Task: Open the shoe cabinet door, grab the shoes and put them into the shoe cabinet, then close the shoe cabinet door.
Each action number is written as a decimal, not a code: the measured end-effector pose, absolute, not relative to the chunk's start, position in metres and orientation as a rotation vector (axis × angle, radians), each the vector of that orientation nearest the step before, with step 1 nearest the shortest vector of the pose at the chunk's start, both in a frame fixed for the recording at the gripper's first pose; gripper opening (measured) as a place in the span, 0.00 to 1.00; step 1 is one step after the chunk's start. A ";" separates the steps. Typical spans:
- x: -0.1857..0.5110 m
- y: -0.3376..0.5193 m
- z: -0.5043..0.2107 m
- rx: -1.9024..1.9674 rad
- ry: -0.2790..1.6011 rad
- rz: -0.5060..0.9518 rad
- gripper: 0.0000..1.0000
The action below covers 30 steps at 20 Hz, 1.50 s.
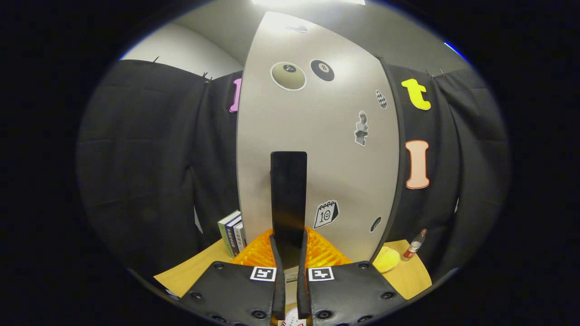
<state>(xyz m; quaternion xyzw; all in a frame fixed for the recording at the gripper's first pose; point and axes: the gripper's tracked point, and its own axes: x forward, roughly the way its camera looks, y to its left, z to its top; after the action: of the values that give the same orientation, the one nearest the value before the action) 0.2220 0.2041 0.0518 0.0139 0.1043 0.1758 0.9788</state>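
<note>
Gripper view: your gripper [290, 251] is pinched onto the tall black flat handle [288, 199] of the sticker-covered grey cabinet door [317, 136].

Both fingers press the handle's lower end from either side, likely so you can swing the door on its hinge. The door stands upright just beyond the fingers. An orange ribbed plastic piece [324, 251] sits at its foot, right behind the fingers. Left of the fingers a few upright books [232, 233] stand near the door's edge; to the right lie a yellow cloth [386, 260] and a small bottle [414, 245] on the wooden tabletop [195, 271]. The shoes can't be made out.
</note>
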 end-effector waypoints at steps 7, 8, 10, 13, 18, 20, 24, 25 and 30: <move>0.218 0.189 0.052 0.013 0.211 0.308 0.12; 0.218 0.185 0.051 0.007 0.213 0.297 0.12; 0.216 0.181 0.050 0.009 0.218 0.277 0.11; 0.214 0.175 0.050 0.012 0.222 0.244 0.11; 0.212 0.154 0.050 0.002 0.230 0.160 0.10; 0.211 0.146 0.047 -0.006 0.244 0.123 0.10; 0.212 0.129 0.047 -0.004 0.253 0.039 0.10; 0.212 0.124 0.046 -0.006 0.253 0.010 0.10; 0.213 0.093 0.051 -0.045 0.226 -0.157 0.05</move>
<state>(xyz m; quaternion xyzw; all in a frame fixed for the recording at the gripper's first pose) 0.2132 0.0926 0.0515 -0.0226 0.1125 -0.0780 0.9903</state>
